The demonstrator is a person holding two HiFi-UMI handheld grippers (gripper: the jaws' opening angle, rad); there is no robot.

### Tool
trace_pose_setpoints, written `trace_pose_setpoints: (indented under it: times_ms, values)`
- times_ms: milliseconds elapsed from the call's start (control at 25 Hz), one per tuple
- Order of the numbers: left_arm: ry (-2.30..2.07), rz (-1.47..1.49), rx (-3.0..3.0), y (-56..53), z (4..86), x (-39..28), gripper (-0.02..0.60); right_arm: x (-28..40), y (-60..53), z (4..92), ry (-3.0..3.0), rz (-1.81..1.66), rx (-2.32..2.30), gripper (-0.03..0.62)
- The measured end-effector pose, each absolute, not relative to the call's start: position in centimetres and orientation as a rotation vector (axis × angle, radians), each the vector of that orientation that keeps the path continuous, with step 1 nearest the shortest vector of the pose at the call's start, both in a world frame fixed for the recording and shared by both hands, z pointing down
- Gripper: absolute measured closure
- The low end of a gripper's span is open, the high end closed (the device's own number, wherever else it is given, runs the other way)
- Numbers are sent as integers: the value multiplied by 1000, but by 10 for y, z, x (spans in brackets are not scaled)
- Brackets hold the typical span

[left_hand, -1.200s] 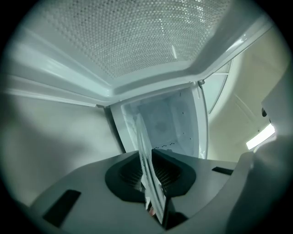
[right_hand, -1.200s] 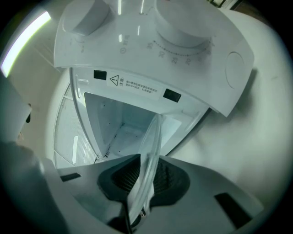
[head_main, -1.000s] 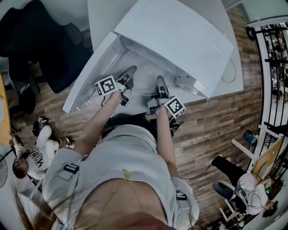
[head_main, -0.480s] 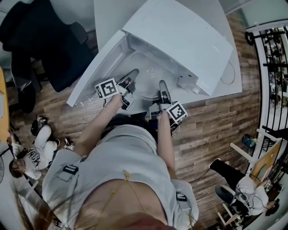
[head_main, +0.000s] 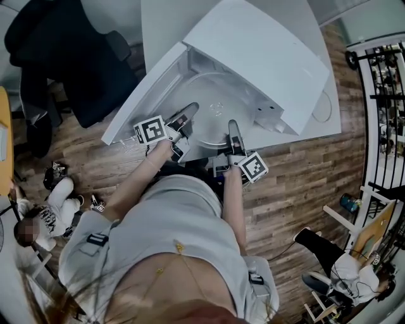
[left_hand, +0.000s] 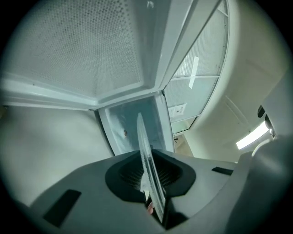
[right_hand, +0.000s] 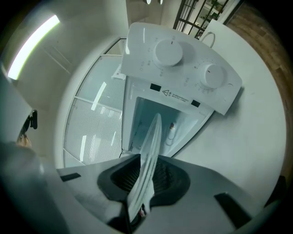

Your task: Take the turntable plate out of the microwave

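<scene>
Two grippers at work, and both have a bite on the glass. Nearest us, the person's arms [head_main: 134, 185] reach forward, one tool in each hand. On the left gripper [head_main: 185, 115], the fingers [left_hand: 87, 196] are clenched on the near-left rim of the turntable plate [head_main: 215, 104]. The glass shows edge-on, pinched between them, in the left gripper view. It's the same story at the right gripper [head_main: 233, 130], with fingers [right_hand: 201, 192] clamped on the near-right rim. The two tools sit side by side and apart, with the plate spanning the gap ahead of them. The plate itself is clear and round, lying roughly flat at the mouth of the microwave [head_main: 266, 57]. Its far part is inside the open cavity and its near rim is out at the front. The door [head_main: 142, 95] is swung wide to the left. The right gripper view catches the two-knob control panel [right_hand: 187, 68] beside the opening. Farther out, the white tabletop [head_main: 161, 19] carries the oven, with the wood floor [head_main: 304, 171] around it.
</scene>
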State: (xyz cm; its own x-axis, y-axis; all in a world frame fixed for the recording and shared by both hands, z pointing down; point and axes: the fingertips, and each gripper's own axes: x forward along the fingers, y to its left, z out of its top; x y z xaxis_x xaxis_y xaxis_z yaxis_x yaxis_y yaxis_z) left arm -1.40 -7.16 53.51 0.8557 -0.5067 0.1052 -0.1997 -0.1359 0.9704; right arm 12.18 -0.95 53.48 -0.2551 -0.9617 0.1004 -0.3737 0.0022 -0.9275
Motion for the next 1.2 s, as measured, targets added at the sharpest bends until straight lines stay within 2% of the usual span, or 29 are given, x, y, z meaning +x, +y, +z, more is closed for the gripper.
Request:
trace_pose_setpoints:
  times_ms: [1200]
  values:
    - [-348, -278, 1858, -48, 444, -33, 516, 99, 11, 440, 1749, -1131, -1317, 530]
